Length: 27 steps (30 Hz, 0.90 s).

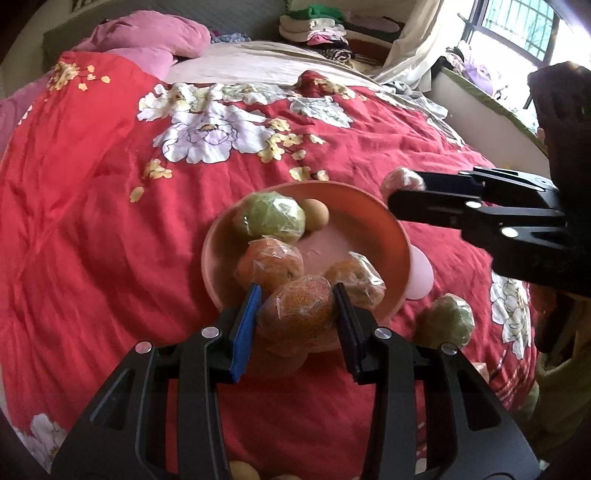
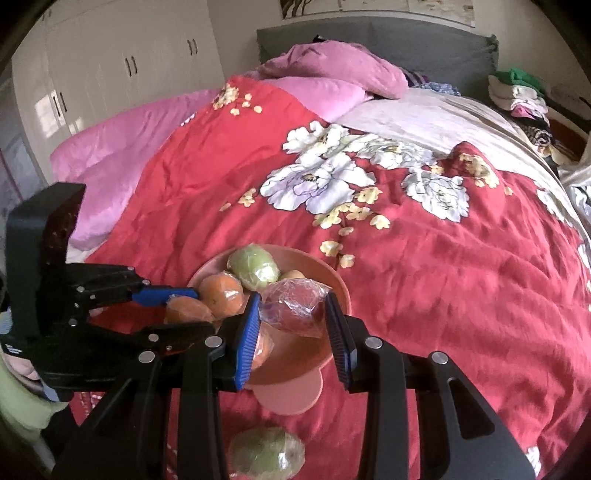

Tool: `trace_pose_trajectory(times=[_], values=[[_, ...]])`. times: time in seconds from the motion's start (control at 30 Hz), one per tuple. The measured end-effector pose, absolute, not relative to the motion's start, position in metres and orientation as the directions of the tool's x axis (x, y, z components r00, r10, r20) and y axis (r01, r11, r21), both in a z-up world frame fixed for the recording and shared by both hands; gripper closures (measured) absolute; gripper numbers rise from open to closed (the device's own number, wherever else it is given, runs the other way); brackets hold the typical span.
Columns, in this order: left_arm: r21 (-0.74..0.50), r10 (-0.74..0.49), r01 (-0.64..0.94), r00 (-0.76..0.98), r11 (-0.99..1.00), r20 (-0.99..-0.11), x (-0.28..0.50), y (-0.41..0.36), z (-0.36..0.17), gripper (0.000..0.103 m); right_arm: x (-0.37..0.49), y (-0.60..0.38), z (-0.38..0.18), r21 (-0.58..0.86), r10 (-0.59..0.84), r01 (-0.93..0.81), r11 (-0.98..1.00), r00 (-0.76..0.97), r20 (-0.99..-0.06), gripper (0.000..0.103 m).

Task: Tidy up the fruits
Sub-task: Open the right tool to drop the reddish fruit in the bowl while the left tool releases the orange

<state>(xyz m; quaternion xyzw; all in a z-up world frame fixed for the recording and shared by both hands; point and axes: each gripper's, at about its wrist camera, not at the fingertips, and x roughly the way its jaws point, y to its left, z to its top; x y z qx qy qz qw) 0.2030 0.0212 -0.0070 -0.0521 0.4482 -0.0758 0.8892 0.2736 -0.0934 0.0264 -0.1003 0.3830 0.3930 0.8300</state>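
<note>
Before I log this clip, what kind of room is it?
Most likely a home bedroom: the bowl of fruit sits on a bed with a red floral quilt, pink pillows lie against a grey headboard, and white wardrobes line the wall.

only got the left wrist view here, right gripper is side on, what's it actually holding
Observer: The right gripper is shut on a plastic-wrapped reddish fruit, above the pink bowl.
Operator: my left one blocks the near rim, is my orange over the bowl
Observer: The left gripper holds its wrapped orange at the bowl's left rim, beside another orange.
Operator: anything still outside the bowl
Observer: Yes, a green wrapped fruit lies on the red quilt on the near side of the bowl.
</note>
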Motion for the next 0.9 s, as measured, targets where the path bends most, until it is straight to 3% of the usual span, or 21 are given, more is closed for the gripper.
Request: trace_pose_trajectory(times=[0.9], values=[[-0.141, -0.177, 0.108, 0.617, 0.984, -0.767, 0.205, 0.022, -0.012, 0.071, 0.283, -0.074, -0.007, 0.087, 0.504, -0.736, 0.672, 0.368, -0.782, 0.068]])
